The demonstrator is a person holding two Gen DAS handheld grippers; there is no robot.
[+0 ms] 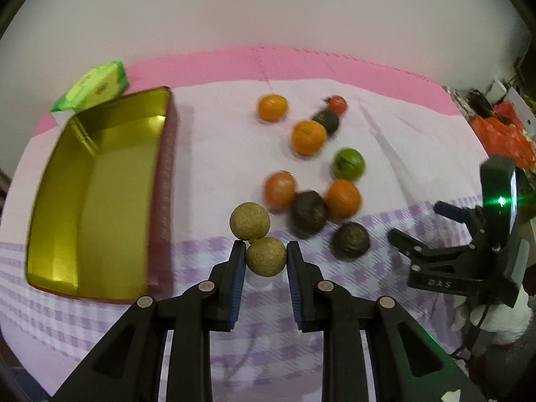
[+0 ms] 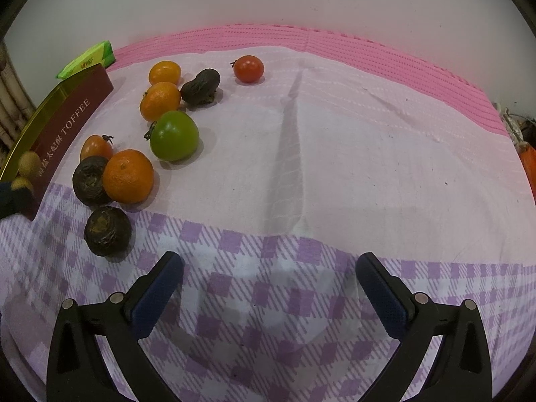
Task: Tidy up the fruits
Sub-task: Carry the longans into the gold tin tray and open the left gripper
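While the left gripper (image 1: 265,256) clamps a longan (image 1: 265,255) (one of two), right gripper (image 2: 269,283) jaws gape wide.

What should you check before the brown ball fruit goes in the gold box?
1. Left gripper shut on the lower longan: ok.
2. Second longan touches the held one; joined or not: cannot tell.
3. Toffee tin open, nothing inside: ok.
4. Path left to the tin clear of other fruit: ok.
5. Right gripper open, holding nothing, away from the tin: ok.
6. Grip firm enough for the move: cannot tell.
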